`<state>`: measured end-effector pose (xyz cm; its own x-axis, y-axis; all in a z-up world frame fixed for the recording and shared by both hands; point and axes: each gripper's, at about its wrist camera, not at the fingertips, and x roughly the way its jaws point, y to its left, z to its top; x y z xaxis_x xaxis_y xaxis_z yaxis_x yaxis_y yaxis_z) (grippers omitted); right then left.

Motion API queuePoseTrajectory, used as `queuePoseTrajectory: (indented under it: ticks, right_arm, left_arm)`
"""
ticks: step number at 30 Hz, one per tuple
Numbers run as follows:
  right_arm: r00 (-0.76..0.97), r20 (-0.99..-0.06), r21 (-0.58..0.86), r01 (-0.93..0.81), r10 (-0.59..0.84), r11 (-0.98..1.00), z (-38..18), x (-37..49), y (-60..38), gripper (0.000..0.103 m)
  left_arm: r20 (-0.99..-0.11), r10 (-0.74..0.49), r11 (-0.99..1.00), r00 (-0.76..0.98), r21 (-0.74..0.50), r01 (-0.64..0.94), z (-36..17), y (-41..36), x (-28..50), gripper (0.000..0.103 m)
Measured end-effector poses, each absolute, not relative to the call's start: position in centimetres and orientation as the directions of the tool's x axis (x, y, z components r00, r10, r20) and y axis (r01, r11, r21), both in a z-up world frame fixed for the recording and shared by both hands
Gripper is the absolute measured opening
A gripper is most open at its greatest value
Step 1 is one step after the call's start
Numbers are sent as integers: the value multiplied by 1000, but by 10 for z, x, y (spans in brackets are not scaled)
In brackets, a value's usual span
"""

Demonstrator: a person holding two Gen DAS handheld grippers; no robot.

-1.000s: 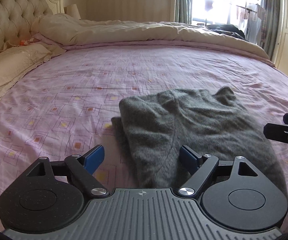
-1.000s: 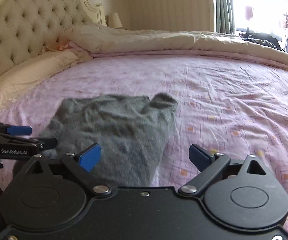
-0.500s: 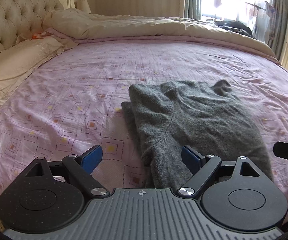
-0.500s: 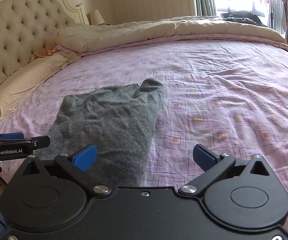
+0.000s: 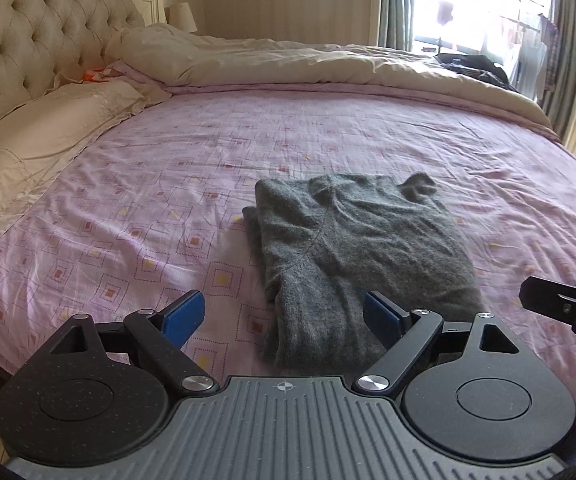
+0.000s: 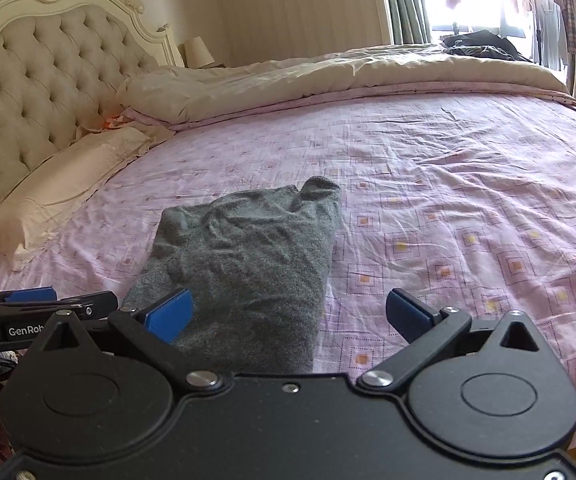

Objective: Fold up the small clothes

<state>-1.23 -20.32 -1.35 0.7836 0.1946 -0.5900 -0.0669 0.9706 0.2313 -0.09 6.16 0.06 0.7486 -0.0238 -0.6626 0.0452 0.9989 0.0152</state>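
Observation:
A grey knitted sweater (image 5: pixel 351 248) lies folded into a long strip on the pink patterned bed sheet (image 5: pixel 168 208); it also shows in the right wrist view (image 6: pixel 248 256). My left gripper (image 5: pixel 284 316) is open and empty, hovering over the sweater's near end. My right gripper (image 6: pixel 288 314) is open and empty above the sweater's near right edge. The right gripper's tip shows at the right edge of the left wrist view (image 5: pixel 563 304). The left gripper shows at the left edge of the right wrist view (image 6: pixel 44 304).
A tufted cream headboard (image 6: pixel 40 92) and a pillow (image 5: pixel 36 148) are at the left. A beige duvet (image 5: pixel 307 60) is bunched along the far side. Dark clothes (image 6: pixel 479 46) lie by the window. The bed's near edge is just below the grippers.
Both grippers have drawn back and risen away from the sweater, so it looks smaller and farther off. The sweater has not moved. Both grippers stay open.

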Motion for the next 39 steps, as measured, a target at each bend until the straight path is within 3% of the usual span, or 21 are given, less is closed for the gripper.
queuePoseTrajectory:
  ticks: [6, 13, 39]
  right_arm:
    - [761, -647, 127, 40, 53, 991, -11, -21, -196, 102]
    - [731, -663, 227, -12, 164, 974, -9, -25, -197, 102]
    - [701, -699, 215, 14, 143, 977, -19, -15, -197, 102]
  left_arm:
    - [-676, 14, 998, 737, 54, 31, 5, 57, -14, 86]
    - [-706, -14, 998, 708, 31, 51, 5, 56, -22, 86]
    - [-746, -2, 999, 667, 22, 28, -3, 61, -14, 86]
